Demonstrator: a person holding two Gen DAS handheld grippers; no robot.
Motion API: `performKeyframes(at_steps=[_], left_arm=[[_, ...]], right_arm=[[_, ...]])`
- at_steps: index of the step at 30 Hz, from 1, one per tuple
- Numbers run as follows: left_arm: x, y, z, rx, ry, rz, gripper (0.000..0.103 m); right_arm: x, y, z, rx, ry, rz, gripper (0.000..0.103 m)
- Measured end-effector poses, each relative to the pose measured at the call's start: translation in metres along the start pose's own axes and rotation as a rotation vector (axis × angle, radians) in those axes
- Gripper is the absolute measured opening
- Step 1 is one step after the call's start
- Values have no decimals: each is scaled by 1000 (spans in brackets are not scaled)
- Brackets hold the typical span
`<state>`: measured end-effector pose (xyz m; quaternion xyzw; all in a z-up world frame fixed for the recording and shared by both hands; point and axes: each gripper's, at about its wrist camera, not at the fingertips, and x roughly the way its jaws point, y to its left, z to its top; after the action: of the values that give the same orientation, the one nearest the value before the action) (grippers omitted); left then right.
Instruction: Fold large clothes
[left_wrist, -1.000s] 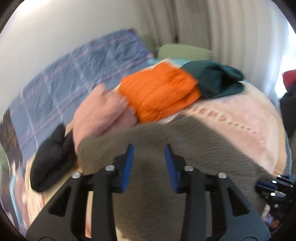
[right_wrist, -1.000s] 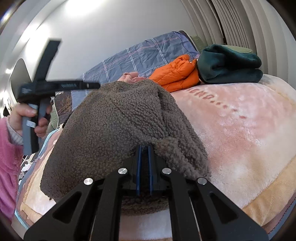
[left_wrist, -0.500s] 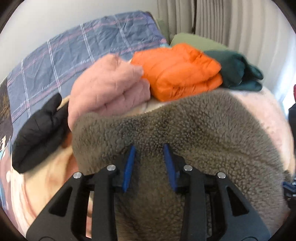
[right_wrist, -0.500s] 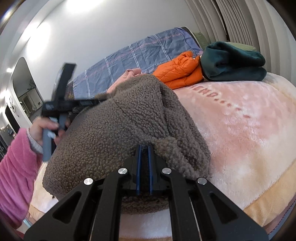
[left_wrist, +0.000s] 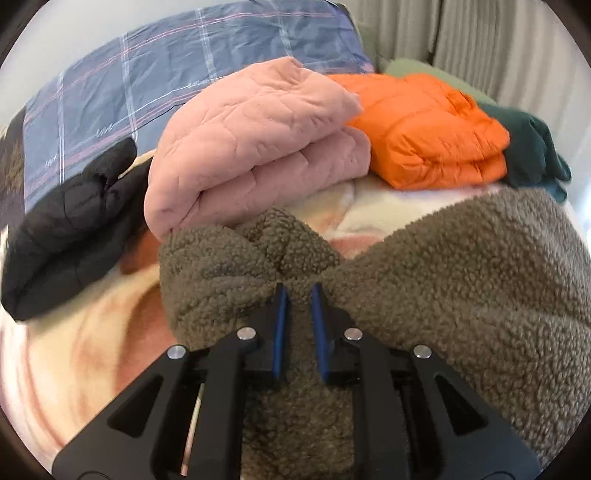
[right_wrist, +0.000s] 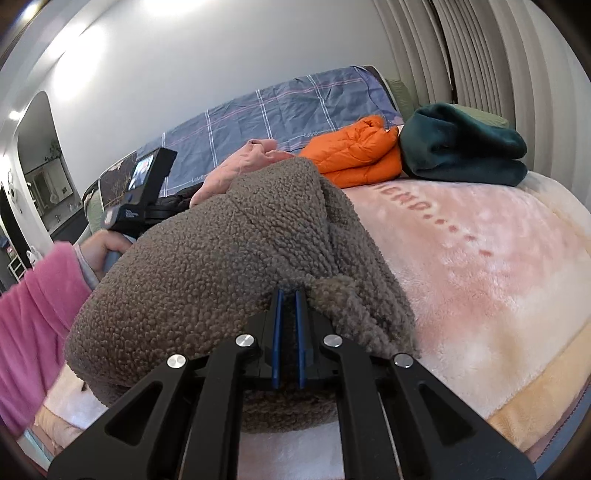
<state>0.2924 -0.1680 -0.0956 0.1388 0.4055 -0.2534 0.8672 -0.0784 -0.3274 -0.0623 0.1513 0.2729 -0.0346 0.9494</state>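
Observation:
A large brown fleece garment (left_wrist: 443, 280) lies bunched on the pink blanket (right_wrist: 480, 258) of the bed; it also shows in the right wrist view (right_wrist: 221, 258). My left gripper (left_wrist: 298, 291) is shut on a bunched fold of the fleece at its near left edge. My right gripper (right_wrist: 287, 295) is shut on the fleece's near right corner. The body of the left gripper (right_wrist: 144, 192), held by a hand in a pink sleeve, shows at the left of the right wrist view.
Folded clothes line the far side of the bed: a black jacket (left_wrist: 74, 225), a pink quilted one (left_wrist: 255, 144), an orange puffer (left_wrist: 424, 129) and a dark green one (right_wrist: 461, 147). A blue checked cover (right_wrist: 280, 110) leans on the wall. Curtains hang at the right.
My left gripper has moved down and forward onto the fleece and closed from wide open onto a fold. The right gripper has stayed shut on its corner, almost still.

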Motion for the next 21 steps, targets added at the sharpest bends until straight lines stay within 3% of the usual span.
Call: performKeyframes(at_steps=[4,6,8,11,12,14,16,21], left_arm=[[-34,-17,19,49,-34,2,15],[-59,-31,29,93,-81,-75,15],[-91,-70,39,211,-158,-146,16],[-99,-127,39,377,-167,-231,26],[-79,-149,34,436,-117,-212,36],[-25,-175,20,512,17,-88,39],[-12,-183,19,518,18,-64,39],[-14,-179,18,506,13,-60,41]], right_arm=[[-2,-6,-1,18,10,16,5],[-2,-7,0,24,11,23,5],[-2,-6,1,25,15,20,5],[-2,-4,2,18,17,12,5],[-2,-4,1,18,15,14,5],[-1,-6,0,21,15,1,5],[2,-11,-2,27,-2,-10,5],[-10,-18,0,84,-36,64,8]])
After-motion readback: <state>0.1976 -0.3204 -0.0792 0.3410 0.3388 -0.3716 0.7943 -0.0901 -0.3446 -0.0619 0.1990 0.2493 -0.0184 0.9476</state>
